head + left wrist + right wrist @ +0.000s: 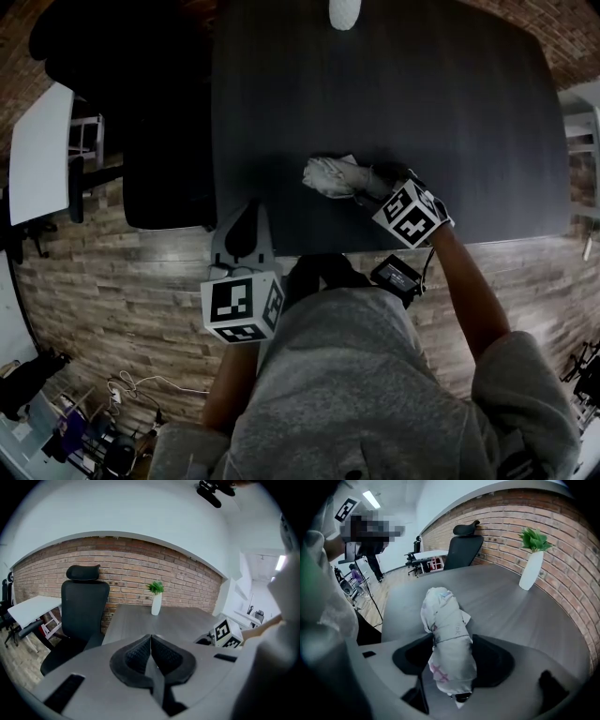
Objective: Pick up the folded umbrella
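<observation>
Right claw: jaws spread wide, one on each side of the umbrella, no squeeze visible; claw angled down at the table.
Umbrella: folded, pale with a faint print, lying on the table between the right claw's jaws and running out ahead of them.
Left claw: jaws closed together, nothing between them; held at the table's near edge.
Vase: white, with a plant, well ahead of both claws.
Chair: black, ahead-left of the left claw.
</observation>
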{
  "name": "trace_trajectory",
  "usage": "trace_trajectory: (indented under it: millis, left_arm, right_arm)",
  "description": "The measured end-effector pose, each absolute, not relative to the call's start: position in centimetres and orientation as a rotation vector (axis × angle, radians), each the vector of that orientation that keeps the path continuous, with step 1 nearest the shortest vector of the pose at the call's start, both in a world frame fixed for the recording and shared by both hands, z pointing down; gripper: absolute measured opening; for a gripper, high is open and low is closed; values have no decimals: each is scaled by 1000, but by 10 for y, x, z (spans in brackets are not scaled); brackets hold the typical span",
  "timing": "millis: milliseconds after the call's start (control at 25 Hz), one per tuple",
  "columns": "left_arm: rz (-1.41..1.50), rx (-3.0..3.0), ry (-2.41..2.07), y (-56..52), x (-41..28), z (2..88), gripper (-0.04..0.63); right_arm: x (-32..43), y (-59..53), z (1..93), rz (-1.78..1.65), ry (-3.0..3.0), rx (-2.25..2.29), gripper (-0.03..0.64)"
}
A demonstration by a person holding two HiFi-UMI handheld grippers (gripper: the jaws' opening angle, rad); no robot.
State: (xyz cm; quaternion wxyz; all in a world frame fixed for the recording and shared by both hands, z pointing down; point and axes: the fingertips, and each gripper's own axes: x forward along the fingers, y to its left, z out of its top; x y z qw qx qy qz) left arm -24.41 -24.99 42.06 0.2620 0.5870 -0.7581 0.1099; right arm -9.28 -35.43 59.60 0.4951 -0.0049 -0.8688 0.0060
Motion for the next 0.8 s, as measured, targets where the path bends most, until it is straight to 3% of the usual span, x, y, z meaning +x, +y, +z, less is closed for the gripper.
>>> trace_trajectory:
  millis: [800]
  left_arm:
    - [292, 1540, -2079, -234, -262, 424, 15]
  right_arm:
    - [-103, -344, 625, -149, -1835, -311, 272]
